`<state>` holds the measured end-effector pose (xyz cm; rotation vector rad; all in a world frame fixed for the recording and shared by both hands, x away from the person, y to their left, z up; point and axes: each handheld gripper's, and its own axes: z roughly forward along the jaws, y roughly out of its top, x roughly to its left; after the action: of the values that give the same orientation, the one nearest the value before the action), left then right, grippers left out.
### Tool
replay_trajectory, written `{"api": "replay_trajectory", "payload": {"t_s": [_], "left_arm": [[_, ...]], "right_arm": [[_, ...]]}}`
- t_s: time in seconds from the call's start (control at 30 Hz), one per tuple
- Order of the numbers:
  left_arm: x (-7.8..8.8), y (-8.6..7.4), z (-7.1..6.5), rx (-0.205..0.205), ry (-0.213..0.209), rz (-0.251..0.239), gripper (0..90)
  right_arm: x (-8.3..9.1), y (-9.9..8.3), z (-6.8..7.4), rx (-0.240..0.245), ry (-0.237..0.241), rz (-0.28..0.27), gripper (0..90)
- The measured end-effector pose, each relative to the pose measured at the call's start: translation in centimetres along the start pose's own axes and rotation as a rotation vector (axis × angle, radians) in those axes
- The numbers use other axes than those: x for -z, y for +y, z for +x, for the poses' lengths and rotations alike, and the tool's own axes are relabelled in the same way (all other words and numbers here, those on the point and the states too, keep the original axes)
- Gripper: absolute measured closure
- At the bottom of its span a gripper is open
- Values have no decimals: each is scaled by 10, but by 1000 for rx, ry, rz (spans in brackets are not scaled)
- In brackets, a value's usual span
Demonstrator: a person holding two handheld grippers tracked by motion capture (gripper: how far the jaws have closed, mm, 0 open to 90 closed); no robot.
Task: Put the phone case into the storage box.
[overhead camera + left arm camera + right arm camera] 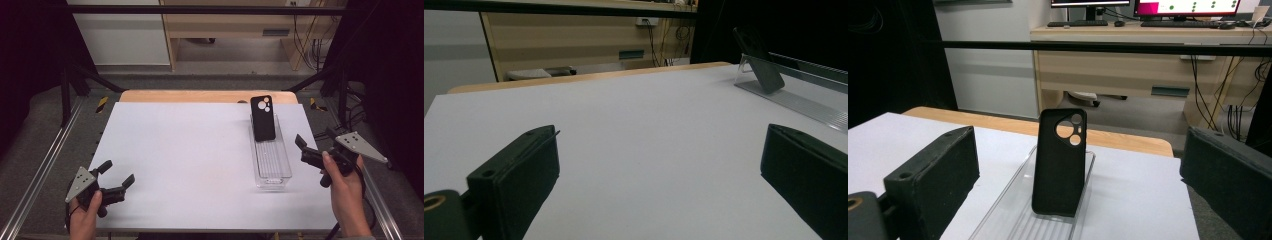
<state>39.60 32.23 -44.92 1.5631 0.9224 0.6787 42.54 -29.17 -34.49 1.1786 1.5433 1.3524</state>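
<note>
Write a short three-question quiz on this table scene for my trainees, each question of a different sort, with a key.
1. True or false: the black phone case lies flat on the white table.
2. Which gripper is nearer the clear tray? A) left gripper B) right gripper
3. Fill in: both grippers' jaws are ____.

Key
1. False: it leans upright against the tray's far end, camera cut-outs at the top.
2. B: it hovers just beside the tray's right side; the left gripper sits at the table's near left corner.
3. Open, with nothing between them.
</note>
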Motion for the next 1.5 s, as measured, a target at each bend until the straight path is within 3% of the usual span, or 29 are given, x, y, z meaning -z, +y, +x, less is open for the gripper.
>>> {"api": "replay_trajectory", "payload": {"t_s": [0.27, 0.97, 1.5], "left_arm": [[4, 0, -1, 0, -1, -6, 25], [8, 1, -1, -3, 3, -13, 25], [7, 1, -4, -18, -15, -10, 25]], "right_arm": [[5, -10, -1, 8, -3, -23, 24], [10, -42, -4, -8, -13, -6, 32], [14, -67, 0, -6, 34, 21, 53]]}}
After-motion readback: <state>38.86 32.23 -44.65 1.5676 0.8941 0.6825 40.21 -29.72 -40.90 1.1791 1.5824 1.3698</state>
